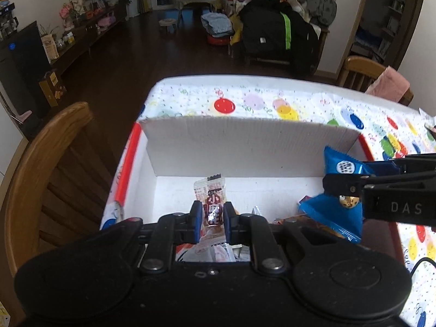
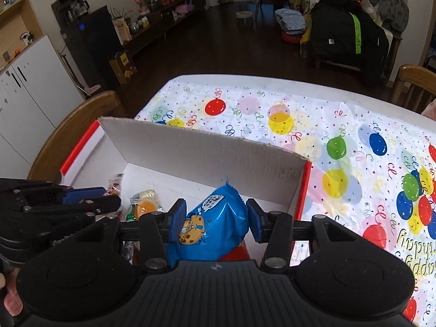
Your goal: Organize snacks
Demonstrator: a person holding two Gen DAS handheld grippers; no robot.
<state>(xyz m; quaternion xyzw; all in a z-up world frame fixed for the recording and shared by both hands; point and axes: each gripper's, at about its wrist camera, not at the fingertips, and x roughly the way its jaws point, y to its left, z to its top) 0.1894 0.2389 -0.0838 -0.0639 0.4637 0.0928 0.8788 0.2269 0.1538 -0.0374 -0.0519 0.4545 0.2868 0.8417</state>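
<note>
A white cardboard box [image 1: 245, 147] with red edges stands on the table; it also shows in the right wrist view [image 2: 207, 155]. My left gripper [image 1: 213, 214] is shut on a small red-and-white snack packet [image 1: 212, 204] and holds it over the box. My right gripper [image 2: 215, 219] holds a blue cookie packet [image 2: 212, 223] between its pads over the box's right side; the packet also shows in the left wrist view [image 1: 340, 166]. Several other snacks lie in the box, among them an orange-and-yellow packet [image 2: 145, 203].
The table carries a balloon-print cloth [image 2: 340, 141]. Wooden chairs stand at the left [image 1: 41, 163] and far right [image 1: 362, 70]. The left gripper shows at the left of the right wrist view [image 2: 81, 199]. A dark floor and cluttered room lie beyond.
</note>
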